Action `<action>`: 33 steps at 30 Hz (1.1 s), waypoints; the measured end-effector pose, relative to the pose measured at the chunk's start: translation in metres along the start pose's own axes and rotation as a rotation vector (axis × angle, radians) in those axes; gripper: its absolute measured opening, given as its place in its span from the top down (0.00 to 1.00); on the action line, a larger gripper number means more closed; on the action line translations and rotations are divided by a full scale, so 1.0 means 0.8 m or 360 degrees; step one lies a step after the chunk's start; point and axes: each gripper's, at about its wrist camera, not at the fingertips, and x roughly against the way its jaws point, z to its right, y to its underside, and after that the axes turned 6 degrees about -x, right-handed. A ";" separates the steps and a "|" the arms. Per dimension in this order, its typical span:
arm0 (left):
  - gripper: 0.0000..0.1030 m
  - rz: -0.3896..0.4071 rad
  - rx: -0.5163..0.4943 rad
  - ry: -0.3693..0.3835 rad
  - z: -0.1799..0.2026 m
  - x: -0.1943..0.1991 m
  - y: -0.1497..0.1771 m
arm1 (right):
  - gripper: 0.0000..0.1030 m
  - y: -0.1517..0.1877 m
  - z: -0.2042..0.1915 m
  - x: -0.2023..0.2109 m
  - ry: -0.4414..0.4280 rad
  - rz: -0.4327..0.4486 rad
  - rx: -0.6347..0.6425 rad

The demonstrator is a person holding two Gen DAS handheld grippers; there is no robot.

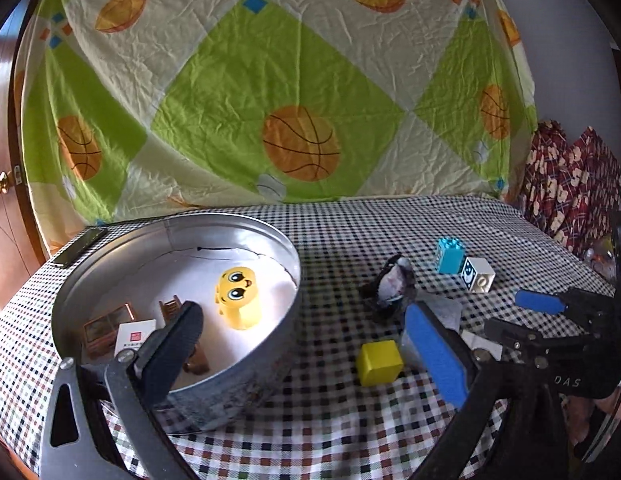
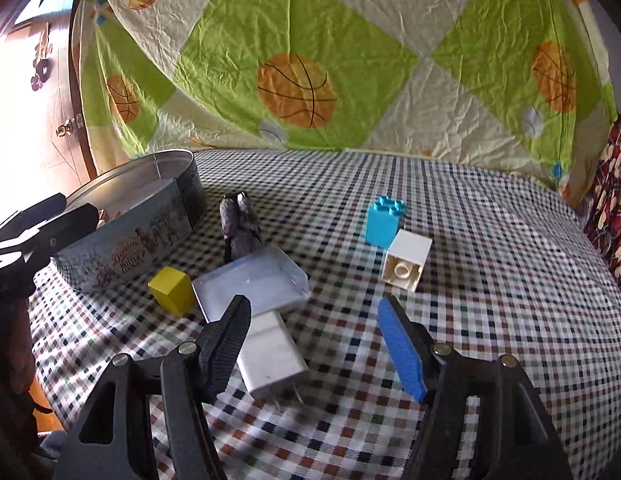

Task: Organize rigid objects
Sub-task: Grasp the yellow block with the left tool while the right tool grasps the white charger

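White charger block (image 2: pixel 270 354) lying flat on checked cloth (image 2: pixel 490 320), near right gripper (image 2: pixel 322 344), jaws spread and empty. Rigid, light, smooth-sided, probably slippery; best pinched across flat faces. Left gripper (image 1: pixel 306 352) likewise spread, beside round tin (image 1: pixel 266 364).

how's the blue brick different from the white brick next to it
The blue brick stands upright with its studs on top; the white brick lies tipped on its side, its hollow underside facing the right wrist camera. The blue brick looks plain in both views, while the white brick shows a printed dark face in the left wrist view. Both are chunky toy bricks of similar size, close together on the checked tablecloth, outside the tin.
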 end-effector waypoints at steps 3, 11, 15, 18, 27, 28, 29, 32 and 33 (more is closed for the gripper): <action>0.02 -0.0025 -0.0066 0.0024 0.016 -0.005 0.001 | 0.38 0.003 -0.004 -0.006 -0.0052 -0.0050 0.0046; 0.19 -0.0139 -0.0129 0.0150 0.038 -0.022 0.013 | 0.47 0.016 -0.023 -0.016 -0.0130 -0.0169 0.0186; 0.24 -0.0194 -0.0144 0.0197 0.044 -0.030 0.018 | 0.47 0.017 -0.028 -0.032 -0.0125 -0.0273 0.0215; 0.34 -0.0240 -0.0162 0.0242 0.049 -0.038 0.021 | 0.61 0.015 -0.022 -0.035 -0.0135 -0.0284 0.0182; 0.45 -0.0366 -0.0166 0.0317 0.056 -0.062 0.024 | 0.61 0.009 -0.003 -0.027 -0.0084 -0.0204 0.0051; 0.45 -0.0382 -0.0174 0.0329 0.058 -0.065 0.023 | 0.61 0.009 -0.003 -0.027 -0.0084 -0.0203 0.0049; 0.45 -0.0407 -0.0178 0.0342 0.060 -0.069 0.024 | 0.61 0.009 -0.003 -0.026 -0.0081 -0.0199 0.0051; 0.52 -0.0491 -0.0129 0.0358 0.055 -0.083 0.024 | 0.61 0.009 -0.004 -0.025 -0.0081 -0.0196 0.0056; 0.57 -0.0509 -0.0104 0.0357 0.052 -0.087 0.025 | 0.61 0.009 -0.004 -0.025 -0.0080 -0.0196 0.0055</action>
